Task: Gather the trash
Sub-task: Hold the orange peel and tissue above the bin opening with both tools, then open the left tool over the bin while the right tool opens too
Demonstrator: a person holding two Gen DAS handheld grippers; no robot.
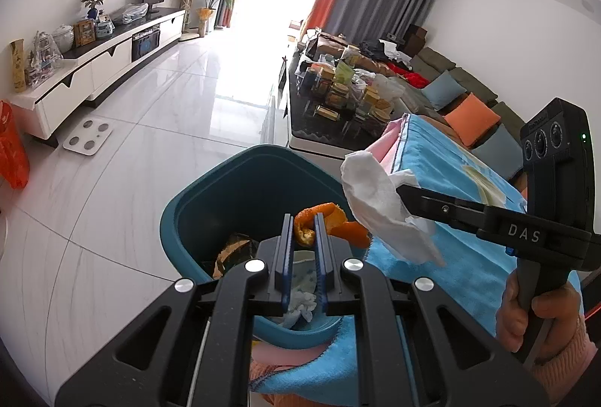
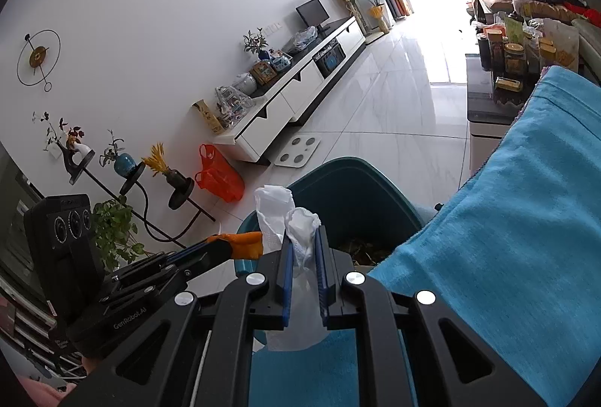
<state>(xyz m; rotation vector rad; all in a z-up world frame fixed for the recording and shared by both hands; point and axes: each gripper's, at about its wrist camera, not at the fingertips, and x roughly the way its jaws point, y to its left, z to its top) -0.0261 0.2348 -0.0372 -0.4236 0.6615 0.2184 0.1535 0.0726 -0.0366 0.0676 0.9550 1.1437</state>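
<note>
A teal trash bin (image 1: 210, 196) stands beside a cloth-covered surface, holding scraps and crumpled paper. My left gripper (image 1: 303, 219) hangs over the bin, shut on a curl of orange peel (image 1: 330, 219). In the right wrist view the same peel (image 2: 246, 244) sticks out of the left gripper's fingers at lower left. My right gripper (image 2: 305, 232) is shut on a crumpled white tissue (image 2: 280, 215), held just above the bin's (image 2: 357, 189) near rim. From the left wrist view the tissue (image 1: 375, 196) hangs at the right gripper's (image 1: 400, 189) tips, right of the bin.
A blue towel (image 2: 507, 219) drapes over the surface on the right, with pink cloth (image 1: 387, 140) beneath. A dark coffee table (image 1: 319, 129) crowded with jars stands beyond, and a sofa (image 1: 469, 95). On the tiled floor lie a white scale (image 1: 88, 137) and an orange bag (image 2: 218, 177).
</note>
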